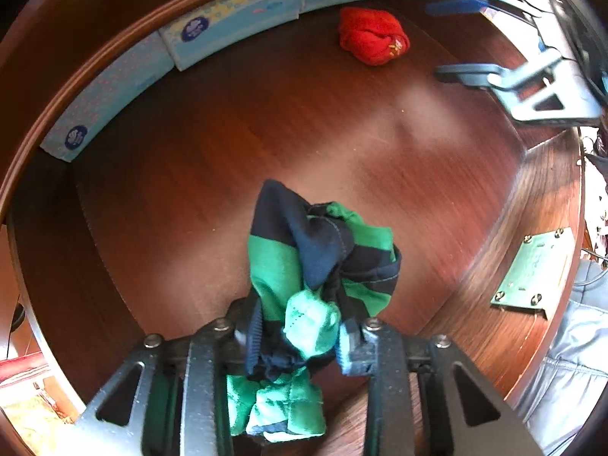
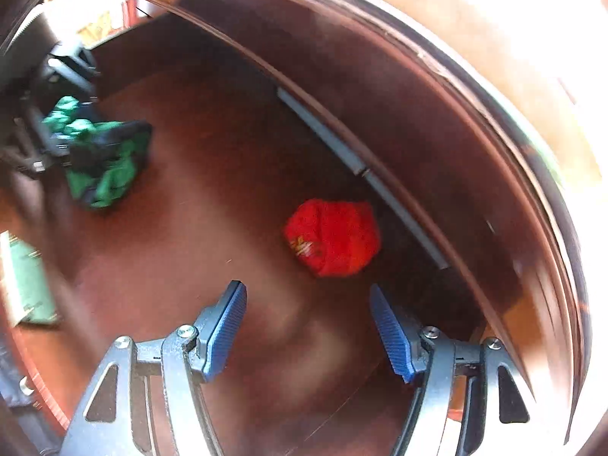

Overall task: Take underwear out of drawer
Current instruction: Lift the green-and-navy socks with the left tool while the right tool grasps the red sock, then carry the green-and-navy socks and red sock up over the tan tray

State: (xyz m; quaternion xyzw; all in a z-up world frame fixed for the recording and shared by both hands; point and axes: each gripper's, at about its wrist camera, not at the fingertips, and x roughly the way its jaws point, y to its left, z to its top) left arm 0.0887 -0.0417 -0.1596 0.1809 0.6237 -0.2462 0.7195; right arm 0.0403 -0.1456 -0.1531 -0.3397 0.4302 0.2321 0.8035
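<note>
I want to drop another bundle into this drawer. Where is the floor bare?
The widest bare patch is the middle of the drawer floor, between the red bundle, the tissue packs along the wall and the green striped underwear. It is crowded around the left gripper, where that underwear is clamped.

Two garments (image 1: 323, 258) (image 1: 372, 36) apart — in drawer (image 1: 228, 121).
</note>
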